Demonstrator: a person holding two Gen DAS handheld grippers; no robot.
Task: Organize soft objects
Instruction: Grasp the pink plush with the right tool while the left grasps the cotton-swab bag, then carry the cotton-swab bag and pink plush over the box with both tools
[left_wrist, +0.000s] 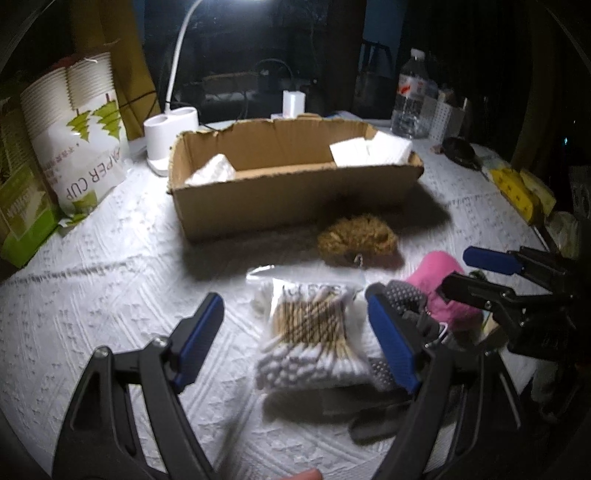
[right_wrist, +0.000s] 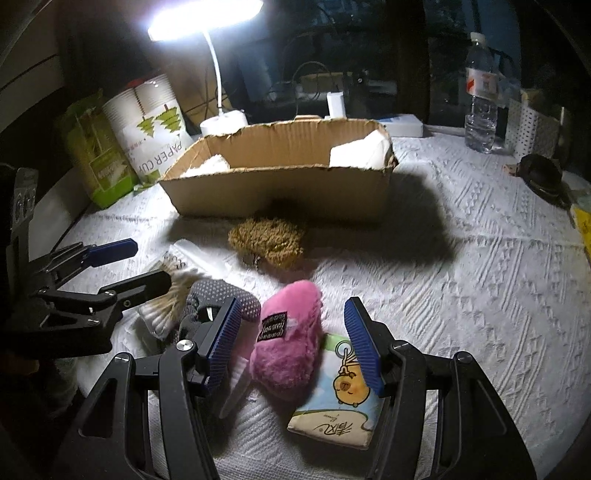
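Cardboard box (left_wrist: 291, 195): we are seeing it sitting open-topped on the white textured cloth (left_wrist: 110, 295), beyond the loose items.
Box contents: white soft packs are lying at both ends, one at the left end (left_wrist: 212, 171) and one at the right end (left_wrist: 369, 149); the middle is showing bare cardboard.
Left gripper (left_wrist: 295, 332): we are holding it released, jaws wide, hanging over the bag of cotton swabs (left_wrist: 314, 332), not pressing on it.
Right gripper (right_wrist: 291, 345): we are holding it released too, its blue pads (right_wrist: 223, 343) standing either side of the pink plush (right_wrist: 288, 347) without clamping.
Tissue pack (right_wrist: 340, 402): it is lying under the pink plush's near edge, by the right pad.
Grey dotted glove (right_wrist: 218, 295): it is resting between the swabs and the pink plush.
Brown fuzzy item (right_wrist: 267, 240): it is sitting just in front of the box's near wall.
Paper cup sleeve (left_wrist: 79, 140): it is leaning left of the box.
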